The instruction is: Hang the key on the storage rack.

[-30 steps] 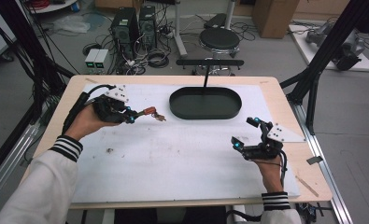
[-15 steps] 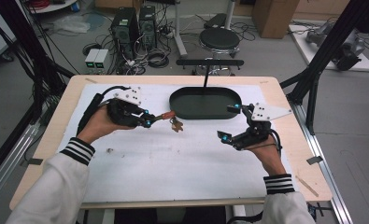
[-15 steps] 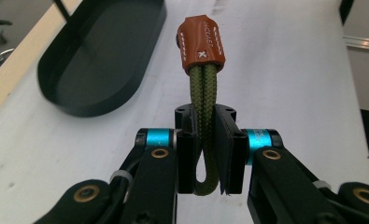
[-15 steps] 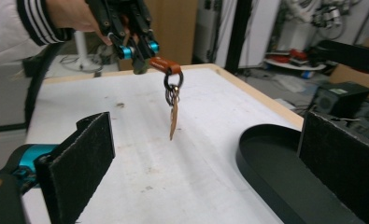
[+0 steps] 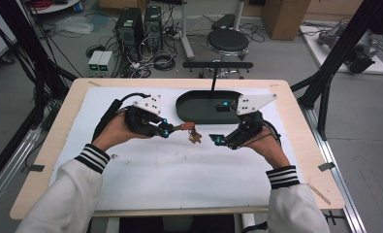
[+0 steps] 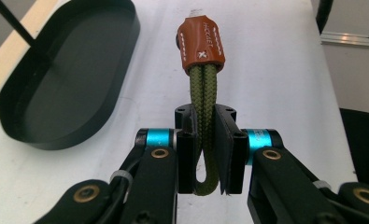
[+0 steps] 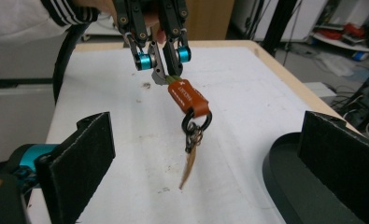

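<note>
Olive-green cord loop sits clamped between the left gripper pads, jaws closed right down on it. The cord belongs to a keychain: a brown leather sleeve wraps the doubled cord just past the jaws, then a black ring, then a small tan pendant dangling off the end. From the high view the keychain hangs clear of the white table cover, held out level between the two grippers, just in front of the tray.

Right gripper jaws are spread wide with nothing between the pads. It's aimed at the keychain from the opposite side, near it but not touching.

Black oval tray lies on the white cover at the far middle of the table, low rim, shallow. Its floor is bare, as the left gripper view shows. The tray's near rim is just behind the hanging keychain, and its edge also shows by the right gripper's jaw in the right gripper view.
</note>
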Demonstrator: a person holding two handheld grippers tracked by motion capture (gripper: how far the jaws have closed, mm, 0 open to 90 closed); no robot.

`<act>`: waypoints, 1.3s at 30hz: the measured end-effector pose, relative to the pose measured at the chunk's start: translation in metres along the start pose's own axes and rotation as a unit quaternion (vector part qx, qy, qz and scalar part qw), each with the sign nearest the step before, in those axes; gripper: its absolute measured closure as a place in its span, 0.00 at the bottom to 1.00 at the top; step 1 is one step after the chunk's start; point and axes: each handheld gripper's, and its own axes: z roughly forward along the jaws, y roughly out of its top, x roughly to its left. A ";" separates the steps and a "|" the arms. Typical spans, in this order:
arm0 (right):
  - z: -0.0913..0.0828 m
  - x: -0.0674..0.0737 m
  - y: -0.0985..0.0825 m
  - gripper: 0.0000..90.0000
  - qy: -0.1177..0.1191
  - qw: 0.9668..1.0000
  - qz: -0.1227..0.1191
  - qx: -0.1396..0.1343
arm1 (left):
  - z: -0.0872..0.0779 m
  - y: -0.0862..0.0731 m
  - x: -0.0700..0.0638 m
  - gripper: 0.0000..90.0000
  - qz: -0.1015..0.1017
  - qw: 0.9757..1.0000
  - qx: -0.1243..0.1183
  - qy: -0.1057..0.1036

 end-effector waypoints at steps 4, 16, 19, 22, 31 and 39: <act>0.012 -0.001 0.006 0.04 0.022 0.999 -0.010 0.026 | 0.004 0.001 -0.003 0.88 0.004 1.000 0.003 -0.007; 0.039 0.000 0.013 0.17 0.076 0.993 -0.023 0.082 | 0.015 0.006 -0.008 0.88 0.014 0.999 0.018 -0.023; 0.044 0.001 0.014 0.18 0.079 0.992 -0.026 0.097 | 0.019 0.007 -0.010 0.88 0.014 0.999 0.021 -0.031; 0.048 0.001 0.013 0.23 0.084 0.990 -0.027 0.108 | 0.022 0.008 -0.012 0.88 0.014 0.999 0.022 -0.033; 0.062 0.001 0.008 0.42 0.103 0.980 -0.035 0.165 | 0.028 0.007 -0.013 0.88 0.020 0.998 0.040 -0.038; 0.068 0.000 0.006 0.54 0.111 0.977 -0.027 0.183 | 0.030 0.006 -0.013 0.88 0.022 0.998 0.046 -0.038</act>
